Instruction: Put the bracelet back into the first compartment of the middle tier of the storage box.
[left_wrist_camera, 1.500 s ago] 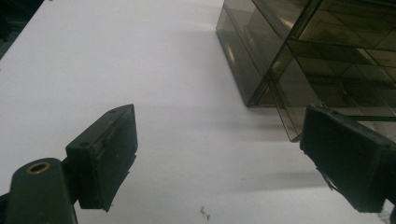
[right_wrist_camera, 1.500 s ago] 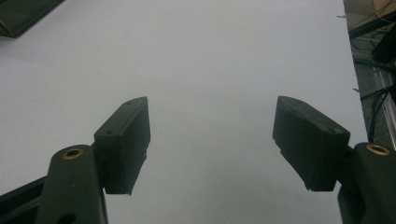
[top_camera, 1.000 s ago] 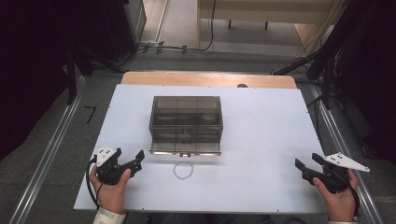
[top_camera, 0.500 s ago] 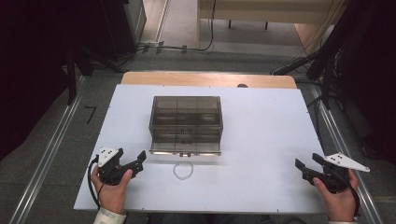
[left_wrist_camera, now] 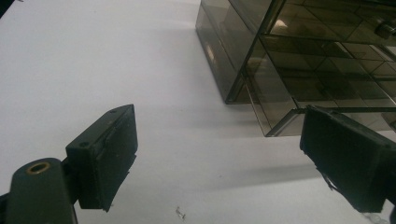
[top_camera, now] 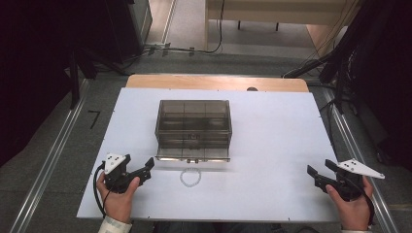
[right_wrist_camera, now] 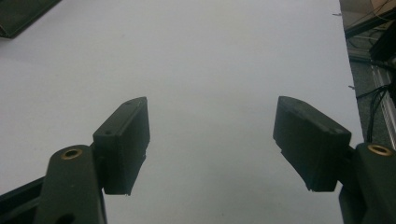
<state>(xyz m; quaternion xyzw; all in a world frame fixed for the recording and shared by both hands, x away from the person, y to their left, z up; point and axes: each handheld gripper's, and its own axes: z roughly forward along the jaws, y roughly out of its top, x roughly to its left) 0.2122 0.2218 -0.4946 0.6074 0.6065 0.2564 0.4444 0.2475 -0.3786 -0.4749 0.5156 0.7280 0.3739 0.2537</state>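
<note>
From the high view, the smoky translucent plastic compartment box (top_camera: 193,130) sits mid-frame on the white table (top_camera: 272,145), small clear bead ring (top_camera: 190,177) just below it. Left gripper (top_camera: 145,170) lower left, right gripper (top_camera: 318,173) lower right, both empty. Left gripper view: jaws wide apart, box corner (left_wrist_camera: 280,60) upper right. Right gripper view: jaws spread over bare table (right_wrist_camera: 210,60).

You have a smoky clear box (top_camera: 193,127) mid-board, a small beaded ring (top_camera: 190,177) just before its front

smoked glossy plastic box (top_camera: 193,127) is sitting on a matt white sheet (top_camera: 272,145); bare wood table edge (top_camera: 214,82) is showing behind the box.
</note>
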